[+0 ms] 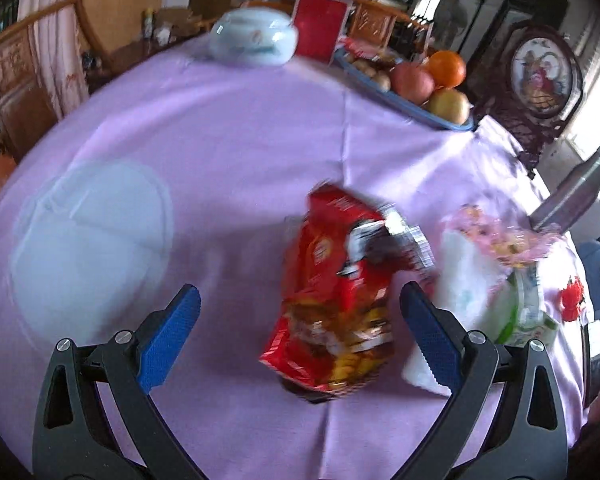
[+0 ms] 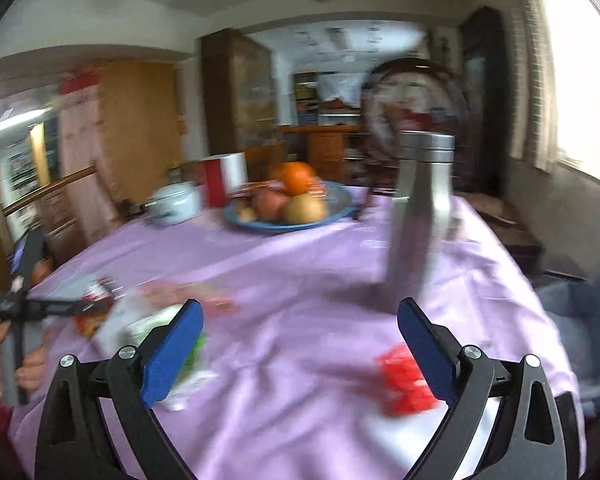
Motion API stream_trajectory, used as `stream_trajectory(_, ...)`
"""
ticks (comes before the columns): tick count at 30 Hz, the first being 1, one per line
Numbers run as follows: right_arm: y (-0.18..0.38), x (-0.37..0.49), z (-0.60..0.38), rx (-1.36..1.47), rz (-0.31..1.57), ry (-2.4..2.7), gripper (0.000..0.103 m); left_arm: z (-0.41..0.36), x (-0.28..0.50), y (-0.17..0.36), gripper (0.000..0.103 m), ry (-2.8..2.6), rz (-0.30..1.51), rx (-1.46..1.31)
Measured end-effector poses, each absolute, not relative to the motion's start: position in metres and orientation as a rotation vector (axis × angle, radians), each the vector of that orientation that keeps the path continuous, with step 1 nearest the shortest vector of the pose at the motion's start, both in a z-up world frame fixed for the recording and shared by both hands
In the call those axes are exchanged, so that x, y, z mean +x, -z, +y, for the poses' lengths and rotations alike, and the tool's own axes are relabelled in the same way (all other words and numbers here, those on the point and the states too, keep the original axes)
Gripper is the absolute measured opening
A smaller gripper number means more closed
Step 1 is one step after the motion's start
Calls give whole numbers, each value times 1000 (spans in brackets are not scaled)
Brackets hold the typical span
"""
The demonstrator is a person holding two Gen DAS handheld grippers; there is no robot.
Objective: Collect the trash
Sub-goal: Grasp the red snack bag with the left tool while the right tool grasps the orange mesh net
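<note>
A crumpled red snack bag [image 1: 336,300] lies on the purple tablecloth [image 1: 240,140], between the spread fingers of my left gripper [image 1: 300,312], which is open; neither blue pad presses on it. Right of the bag is a heap of white, pink and green wrappers [image 1: 488,268], seen blurred in the right wrist view as wrappers [image 2: 148,320]. My right gripper [image 2: 300,332] hangs open over the cloth with nothing between its fingers. A small crumpled red piece [image 2: 404,384] lies just inside its right finger.
A steel bottle [image 2: 420,216] stands ahead of the right gripper. A blue plate [image 1: 400,98] of fruit, a white lidded pot [image 1: 252,42] and a red box [image 1: 320,30] sit at the far side. A pale round mat [image 1: 88,240] lies left. A hand [image 2: 32,364] grips the left tool.
</note>
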State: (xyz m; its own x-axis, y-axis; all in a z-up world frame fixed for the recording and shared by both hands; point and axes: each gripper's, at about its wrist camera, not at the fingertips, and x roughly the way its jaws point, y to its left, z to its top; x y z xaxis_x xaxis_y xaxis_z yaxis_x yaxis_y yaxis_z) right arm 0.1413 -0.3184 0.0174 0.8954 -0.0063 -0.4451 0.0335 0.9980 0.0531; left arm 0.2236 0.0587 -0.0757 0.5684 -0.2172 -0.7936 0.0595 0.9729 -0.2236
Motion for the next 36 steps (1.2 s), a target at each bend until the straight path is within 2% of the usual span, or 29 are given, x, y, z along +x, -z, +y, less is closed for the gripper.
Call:
stream_trajectory(5, 3, 157, -373, 158, 585, 190, 96, 61, 223, 80, 96, 146, 978, -174)
stream_trajectory(11, 43, 173, -414, 392, 761, 142, 96, 52, 222, 81, 96, 137, 979, -115)
stream_trajectory(17, 65, 185, -391, 349, 859, 87, 87, 60, 223, 80, 96, 136, 977, -156)
stream_trajectory(19, 67, 189, -379, 310, 873, 69, 63, 63, 224, 78, 96, 127, 966, -170)
stream_trajectory(20, 69, 189, -373, 299, 879, 37, 37, 65, 224, 76, 96, 119, 959, -172)
stream_trajectory(25, 56, 179, -347, 220, 825, -58, 36, 67, 224, 72, 94, 112, 928, -170)
stream_trajectory(32, 63, 188, -335, 178, 877, -72, 44, 56, 228, 74, 87, 149, 936, -137)
stream_trajectory(34, 64, 190, -336, 177, 878, -72, 44, 51, 230, 75, 81, 166, 946, -126)
stream_trajectory(35, 63, 189, -335, 176, 875, -74, 44, 50, 230, 76, 73, 184, 951, -124)
stream_trajectory(36, 63, 188, -336, 177, 872, -77, 43, 48, 230, 76, 60, 199, 953, -126)
